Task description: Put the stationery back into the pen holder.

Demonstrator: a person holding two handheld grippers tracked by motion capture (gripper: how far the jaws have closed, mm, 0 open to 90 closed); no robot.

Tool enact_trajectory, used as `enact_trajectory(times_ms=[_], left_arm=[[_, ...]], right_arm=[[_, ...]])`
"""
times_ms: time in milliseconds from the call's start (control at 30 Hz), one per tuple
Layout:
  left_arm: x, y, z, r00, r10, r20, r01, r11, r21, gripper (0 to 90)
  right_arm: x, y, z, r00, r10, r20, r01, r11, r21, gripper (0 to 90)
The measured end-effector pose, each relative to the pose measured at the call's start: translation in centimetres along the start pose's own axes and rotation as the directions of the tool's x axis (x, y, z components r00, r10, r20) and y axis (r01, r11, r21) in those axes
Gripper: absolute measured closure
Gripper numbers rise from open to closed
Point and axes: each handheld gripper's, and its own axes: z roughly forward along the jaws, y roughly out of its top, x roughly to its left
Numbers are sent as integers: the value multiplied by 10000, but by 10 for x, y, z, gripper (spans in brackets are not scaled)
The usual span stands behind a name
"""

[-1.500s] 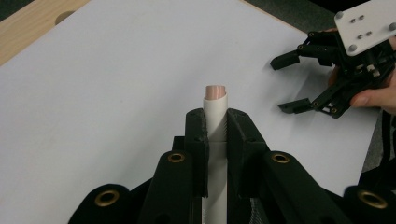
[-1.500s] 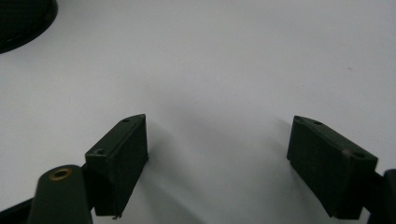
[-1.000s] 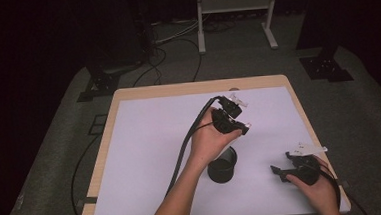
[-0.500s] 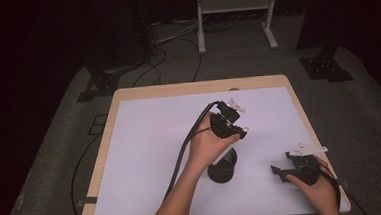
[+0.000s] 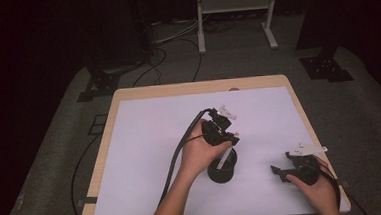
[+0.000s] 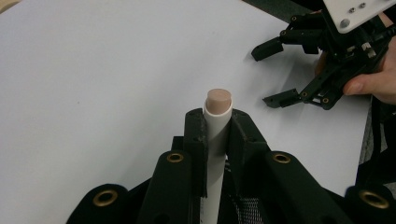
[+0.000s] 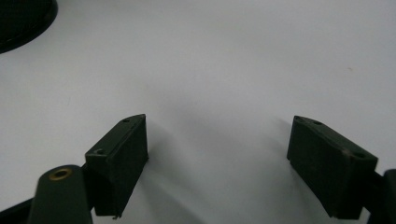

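In the high view the left gripper (image 5: 226,148) is seen held over a black round holder (image 5: 222,168) standing on the white-covered table (image 5: 145,140), and a white tube (image 5: 223,158) is seen slanting down from the gripper into the holder's opening. What is not made out there is given by the left gripper view: the tube (image 6: 215,140) is clamped between the two black jaws of the left gripper (image 6: 217,135), its tan, blunt tip standing just past the jaw ends. The right gripper (image 5: 286,165) is seen resting on the table to the right of the holder, well apart from it, with its jaws spread and nothing between them; in the right gripper view (image 7: 217,163) only bare white surface is seen in that gap, with the holder's dark edge (image 7: 23,21) at the upper left corner. No writing or label can be read on the tube or the holder.
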Motion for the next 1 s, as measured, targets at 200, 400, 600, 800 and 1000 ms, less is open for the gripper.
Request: enact_trajectory(times_ms=[200, 400, 600, 800, 1000], left_arm=[[1, -12, -3, 10000, 4, -23, -4, 10000, 86, 774], [3, -17, -4, 10000, -82, -41, 82, 9999, 59, 747], [3, -18, -9, 9999, -99, -105, 99, 9999, -65, 675], [7, -23, -21, 9996, -169, -219, 166, 9997, -169, 571], [13, -30, -35, 9991, -211, -363, 205, 9996, -171, 452]], right_arm=[[0, 0, 0, 10000, -7, 0, 7, 10000, 4, 189], [0, 0, 0, 10000, 10, 6, -10, 10000, 1, 189], [0, 0, 0, 10000, 16, 4, -16, 10000, -1, 189], [0, 0, 0, 10000, 14, -6, -14, 10000, 7, 189], [0, 0, 0, 10000, 4, -11, -4, 10000, 17, 189]])
